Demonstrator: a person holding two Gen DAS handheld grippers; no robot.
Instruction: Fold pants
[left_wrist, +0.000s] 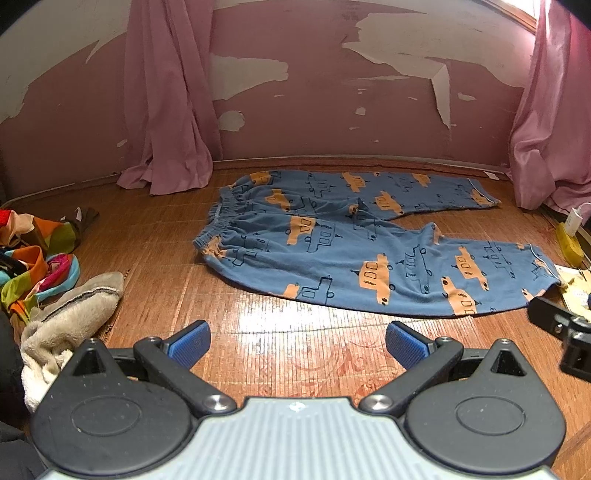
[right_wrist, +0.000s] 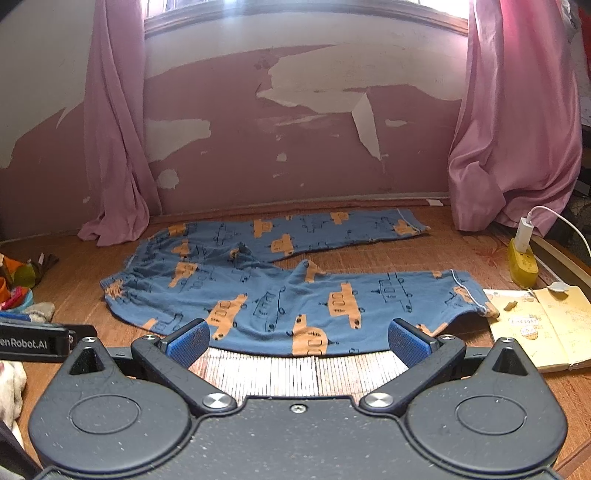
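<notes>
Blue pants (left_wrist: 332, 243) printed with orange cars lie spread flat on the wooden floor, waistband to the left, both legs running right with a gap between them. My left gripper (left_wrist: 297, 345) is open above bare floor, short of the near leg. In the right wrist view the pants (right_wrist: 280, 288) lie just ahead; my right gripper (right_wrist: 299, 341) is open over the near leg's front edge, with nothing between its blue pads (right_wrist: 188, 341). The right gripper's black body (left_wrist: 561, 328) shows at the left view's right edge, and the left one (right_wrist: 40, 341) at the right view's left edge.
Pink curtains (left_wrist: 166, 110) (right_wrist: 517, 129) hang at both sides of a peeling wall. Colourful clothes (left_wrist: 33, 258) and a beige fleece (left_wrist: 70, 321) lie at the left. A yellow power strip (right_wrist: 522, 262) with a white charger and an open notebook (right_wrist: 543, 325) sit at the right.
</notes>
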